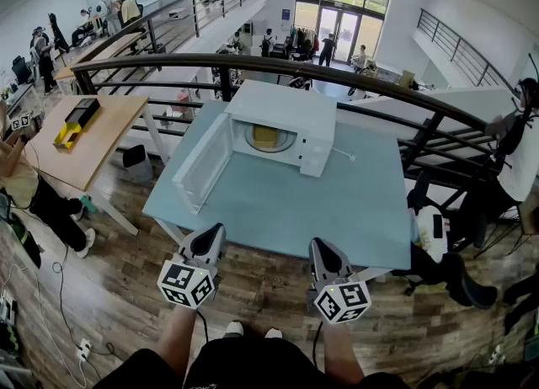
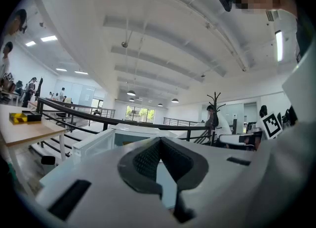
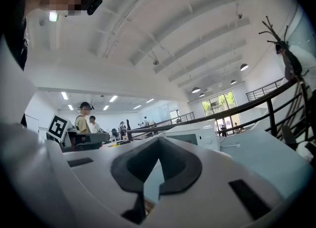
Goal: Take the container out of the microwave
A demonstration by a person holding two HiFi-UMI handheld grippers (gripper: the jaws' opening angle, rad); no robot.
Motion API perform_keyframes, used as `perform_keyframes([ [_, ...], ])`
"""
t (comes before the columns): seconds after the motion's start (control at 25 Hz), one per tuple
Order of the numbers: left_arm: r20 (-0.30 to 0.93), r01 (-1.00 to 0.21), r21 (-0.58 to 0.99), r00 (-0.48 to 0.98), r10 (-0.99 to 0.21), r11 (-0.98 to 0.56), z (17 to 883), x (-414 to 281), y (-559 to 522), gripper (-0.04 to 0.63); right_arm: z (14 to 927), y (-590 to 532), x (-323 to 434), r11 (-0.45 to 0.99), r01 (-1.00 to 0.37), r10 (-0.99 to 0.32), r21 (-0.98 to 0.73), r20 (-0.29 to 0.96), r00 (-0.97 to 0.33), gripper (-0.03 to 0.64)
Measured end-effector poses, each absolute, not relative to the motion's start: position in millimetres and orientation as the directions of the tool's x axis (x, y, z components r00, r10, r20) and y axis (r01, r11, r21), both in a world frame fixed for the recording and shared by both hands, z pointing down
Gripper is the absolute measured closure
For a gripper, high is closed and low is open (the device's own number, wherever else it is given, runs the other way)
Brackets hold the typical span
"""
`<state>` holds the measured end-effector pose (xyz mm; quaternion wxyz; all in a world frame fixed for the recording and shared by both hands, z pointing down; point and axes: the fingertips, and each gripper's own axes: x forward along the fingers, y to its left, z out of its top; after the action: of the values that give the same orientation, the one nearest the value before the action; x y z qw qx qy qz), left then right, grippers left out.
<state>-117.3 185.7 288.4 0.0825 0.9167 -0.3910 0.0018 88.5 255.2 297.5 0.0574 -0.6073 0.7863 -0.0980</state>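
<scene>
A white microwave [image 1: 282,108] stands at the far side of a light blue table [image 1: 337,206], and its door [image 1: 202,164] hangs wide open to the left. Inside on the turntable sits a yellowish container [image 1: 265,135]. My left gripper [image 1: 216,232] and right gripper [image 1: 317,247] hover side by side over the table's near edge, well short of the microwave. Both are shut with nothing between the jaws. The left gripper view shows the open door [image 2: 94,145] past the touching jaws. In the right gripper view the microwave [image 3: 197,132] is ahead to the right.
A dark railing [image 1: 253,63] curves behind the table. A wooden table [image 1: 88,139] carrying a yellow and black object [image 1: 74,123] stands to the left. People sit at the left edge [image 1: 25,185] and at the right [image 1: 505,160]. A cable [image 1: 342,155] trails from the microwave.
</scene>
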Motion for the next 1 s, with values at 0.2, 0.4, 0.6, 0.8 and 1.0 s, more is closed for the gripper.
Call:
perform_keyframes([
  [0.2,0.060,-0.709,0.145,0.702,-0.710,-0.690,283.9,-134.6,188.4,0.588,293.6,256.9,69.1,0.240,-0.947,-0.967,-0.214,0.033,-0.253,0.611],
  [0.4,0.046,-0.702,0.156,0.708,-0.705,-0.695,283.0,-150.6,187.3,0.588,291.1,258.0,55.0,0.239,-0.945,-0.968,-0.225,0.020,-0.250,0.611],
  [0.6,0.023,-0.667,0.198,0.736,-0.677,-0.719,280.6,-163.9,187.4,0.588,288.0,258.5,40.1,0.233,-0.943,-0.970,-0.238,0.009,-0.243,0.609],
  [0.8,0.010,-0.650,0.209,0.748,-0.663,-0.731,280.7,-181.5,183.4,0.588,286.8,256.7,22.1,0.221,-0.945,-0.973,-0.240,0.008,-0.230,0.609],
  [1.0,0.000,-0.636,0.197,0.761,-0.649,-0.746,286.3,-198.7,180.7,0.588,289.0,254.4,2.3,0.213,-0.950,-0.976,-0.230,0.002,-0.220,0.609],
])
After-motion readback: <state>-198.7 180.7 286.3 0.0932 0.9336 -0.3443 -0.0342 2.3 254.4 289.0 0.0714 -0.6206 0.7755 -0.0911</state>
